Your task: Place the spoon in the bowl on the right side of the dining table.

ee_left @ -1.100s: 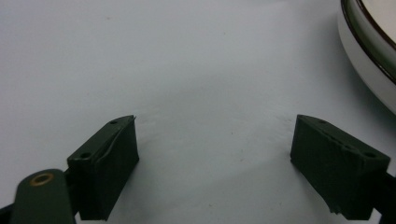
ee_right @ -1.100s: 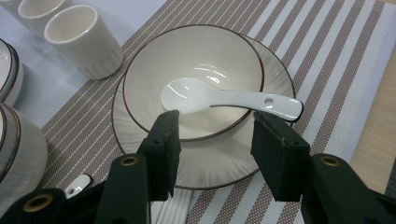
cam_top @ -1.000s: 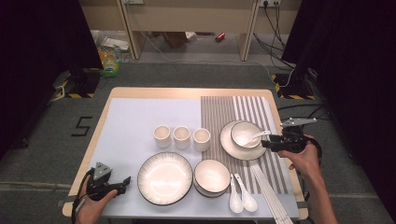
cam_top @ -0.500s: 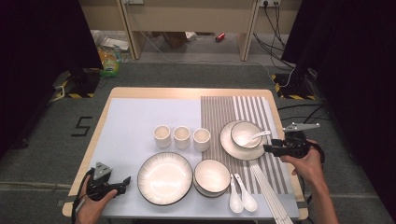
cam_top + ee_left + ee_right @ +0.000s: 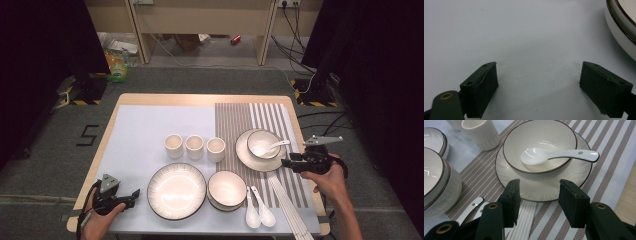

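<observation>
A white spoon [image 5: 272,146] [image 5: 554,155] lies in a small dark-rimmed bowl [image 5: 260,137] [image 5: 564,140] that stands on a plate [image 5: 245,155] [image 5: 534,191] on the striped placemat. My right gripper [image 5: 286,163] [image 5: 537,195] hovers just off the plate's near right rim, pointing at it, jaws open with nothing between them. My left gripper [image 5: 134,193] [image 5: 539,87] rests low at the table's front left, jaws wide open over the bare pale mat, beside the large plate [image 5: 176,190] [image 5: 621,32].
Three cups [image 5: 194,146] stand in a row mid-table. A stack of bowls [image 5: 226,189] [image 5: 434,177] sits right of the large plate, with two white spoons [image 5: 257,212] and long white ribbed sticks [image 5: 290,207] [image 5: 524,220] on the striped placemat [image 5: 235,120].
My right gripper has drawn back a little from the plate, toward the table's right front. The left gripper has kept still.
</observation>
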Demonstrator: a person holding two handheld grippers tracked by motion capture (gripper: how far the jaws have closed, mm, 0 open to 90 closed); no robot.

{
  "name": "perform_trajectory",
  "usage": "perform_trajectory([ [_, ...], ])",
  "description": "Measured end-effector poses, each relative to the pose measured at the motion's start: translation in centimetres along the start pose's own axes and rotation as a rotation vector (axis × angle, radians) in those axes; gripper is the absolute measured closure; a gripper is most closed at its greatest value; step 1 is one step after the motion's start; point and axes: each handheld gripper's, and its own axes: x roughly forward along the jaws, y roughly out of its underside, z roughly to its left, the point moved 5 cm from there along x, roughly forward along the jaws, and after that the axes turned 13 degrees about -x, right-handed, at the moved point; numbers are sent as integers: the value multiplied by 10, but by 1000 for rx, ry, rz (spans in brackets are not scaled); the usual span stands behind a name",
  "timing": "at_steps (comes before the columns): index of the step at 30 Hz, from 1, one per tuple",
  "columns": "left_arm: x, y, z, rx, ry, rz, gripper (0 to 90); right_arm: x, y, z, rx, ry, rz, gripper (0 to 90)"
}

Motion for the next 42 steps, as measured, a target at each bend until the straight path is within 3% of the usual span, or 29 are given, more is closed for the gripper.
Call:
perform_trajectory([
  [42, 0, 0, 0, 1, -1, 0, 140, -9, 23, 15, -13, -23, 7, 518],
])
